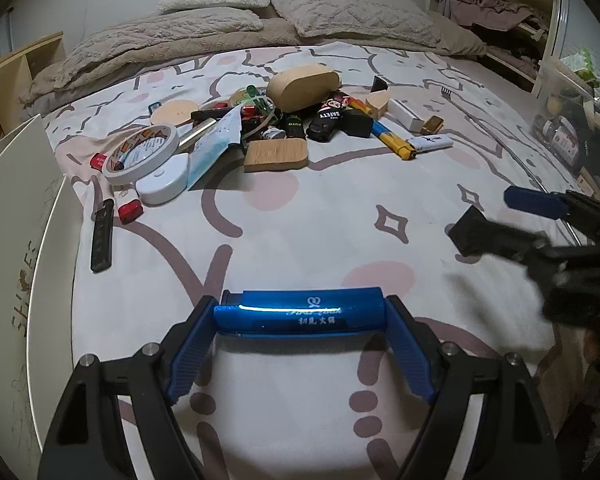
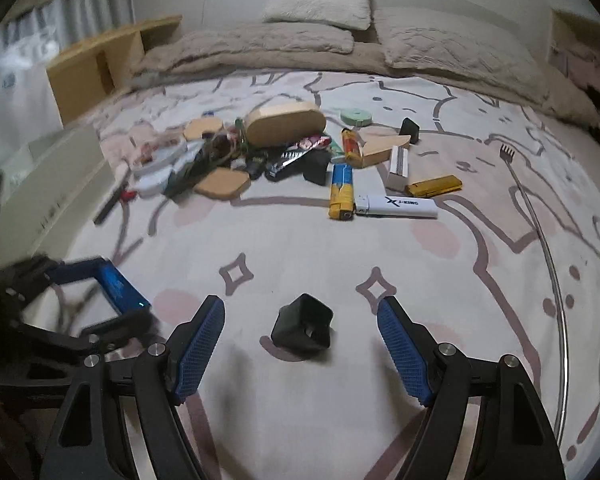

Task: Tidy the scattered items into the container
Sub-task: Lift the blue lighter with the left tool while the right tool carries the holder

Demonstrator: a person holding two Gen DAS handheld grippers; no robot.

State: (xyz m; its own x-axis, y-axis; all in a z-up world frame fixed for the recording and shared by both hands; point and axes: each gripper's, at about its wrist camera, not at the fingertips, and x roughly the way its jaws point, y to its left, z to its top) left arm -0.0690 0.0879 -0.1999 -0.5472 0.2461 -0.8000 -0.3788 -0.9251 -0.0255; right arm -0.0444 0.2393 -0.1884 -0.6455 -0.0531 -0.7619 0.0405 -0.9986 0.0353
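My left gripper [image 1: 300, 312] is shut on a blue metallic lighter [image 1: 300, 314], held crosswise between the blue pads above the bedsheet; it also shows in the right wrist view [image 2: 118, 286]. My right gripper [image 2: 300, 312] is open, its jaws on either side of a small black square cap [image 2: 303, 328] lying on the sheet. A pile of scattered items [image 1: 260, 120] lies further up the bed: wooden oval box [image 1: 304, 86], tape roll [image 1: 142, 154], wooden lid [image 1: 276, 154], lighters. The white box container [image 1: 16, 240] stands at the left edge.
A yellow-blue lighter [image 2: 341, 192], white lighter [image 2: 398, 206] and gold lighter [image 2: 434, 186] lie right of the pile. A long metal back-scratcher [image 2: 540, 220] runs along the right. Pillows and blanket [image 1: 260, 20] lie at the bed's head. A clear bin [image 1: 568, 120] stands at right.
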